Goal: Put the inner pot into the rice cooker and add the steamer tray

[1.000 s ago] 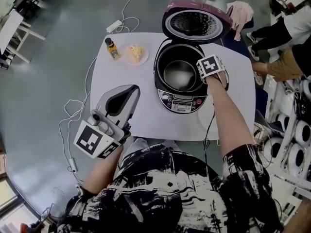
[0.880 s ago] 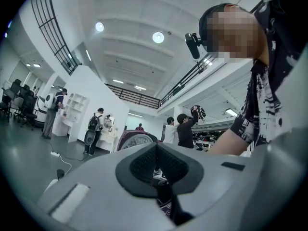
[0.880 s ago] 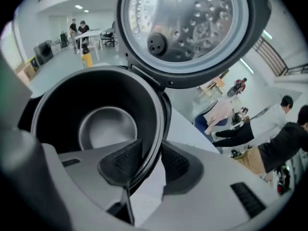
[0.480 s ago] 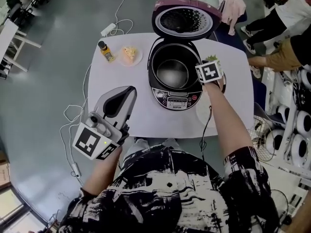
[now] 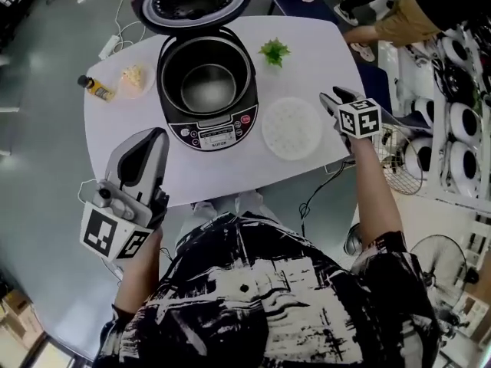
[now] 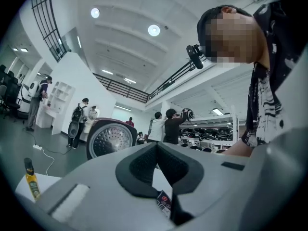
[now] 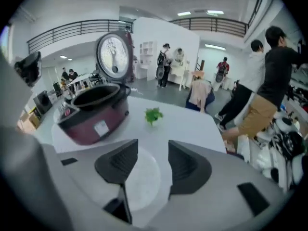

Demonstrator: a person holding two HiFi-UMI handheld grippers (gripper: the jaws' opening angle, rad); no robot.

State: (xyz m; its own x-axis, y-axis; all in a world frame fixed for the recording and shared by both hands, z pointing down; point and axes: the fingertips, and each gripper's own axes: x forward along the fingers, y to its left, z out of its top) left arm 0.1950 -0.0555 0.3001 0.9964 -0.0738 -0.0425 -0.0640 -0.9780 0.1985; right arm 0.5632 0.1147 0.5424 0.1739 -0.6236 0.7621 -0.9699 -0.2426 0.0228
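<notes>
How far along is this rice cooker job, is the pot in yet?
Done: the inner pot sits inside the open rice cooker. In hand: the right gripper, jaws opening and empty, points at the white steamer tray. Left: that tray lies on the table beside the cooker, not yet gripped or set onto the pot. The left gripper hangs shut, holding nothing.

There is one rice cooker (image 5: 205, 90) (lid up) and one white steamer tray (image 5: 291, 127). There is also one bottle (image 5: 97, 88), one plate (image 5: 132, 79) and one green plant (image 5: 274, 51).
</notes>
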